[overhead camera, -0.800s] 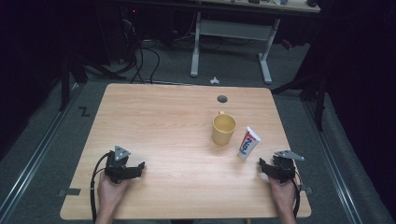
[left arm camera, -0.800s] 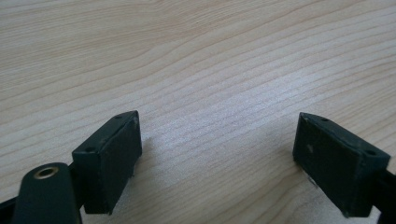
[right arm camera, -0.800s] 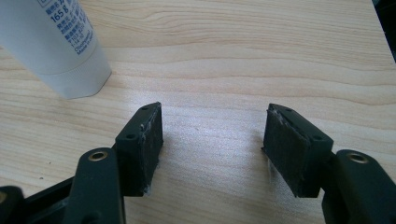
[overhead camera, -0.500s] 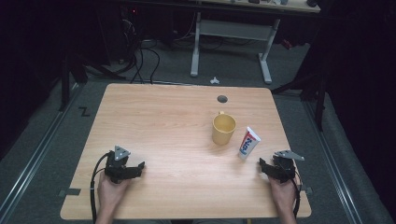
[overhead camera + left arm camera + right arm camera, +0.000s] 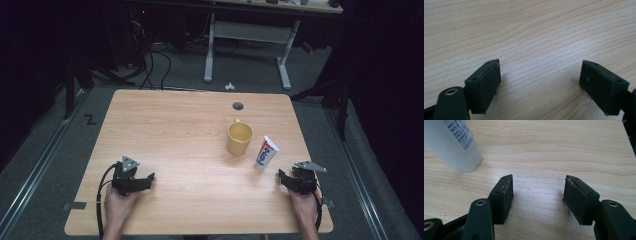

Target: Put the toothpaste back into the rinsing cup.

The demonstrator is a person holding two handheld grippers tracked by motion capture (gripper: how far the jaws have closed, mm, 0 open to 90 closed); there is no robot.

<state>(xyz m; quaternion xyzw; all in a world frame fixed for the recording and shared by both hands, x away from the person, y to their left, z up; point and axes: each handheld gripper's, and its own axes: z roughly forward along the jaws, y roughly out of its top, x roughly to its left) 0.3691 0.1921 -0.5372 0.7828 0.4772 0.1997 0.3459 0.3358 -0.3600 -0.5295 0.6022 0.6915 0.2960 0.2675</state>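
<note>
The white toothpaste tube (image 5: 451, 145), seen in the right gripper view, carries small dark print of which only "165 g" can be read; the lines around it are too small and too cut off to make out. In the high view the same tube, right of the yellow mug (image 5: 239, 138), shows a red and blue brand mark too blurred to read

we see a yellow mug (image 5: 239, 137) standing upright on the right half of the wooden table (image 5: 165, 130), its mouth open upward and a small handle at its far side; just beside it, to its right and a little nearer us, a white toothpaste tube (image 5: 266, 152) with red and blue print lies with its white cap end toward us
</note>
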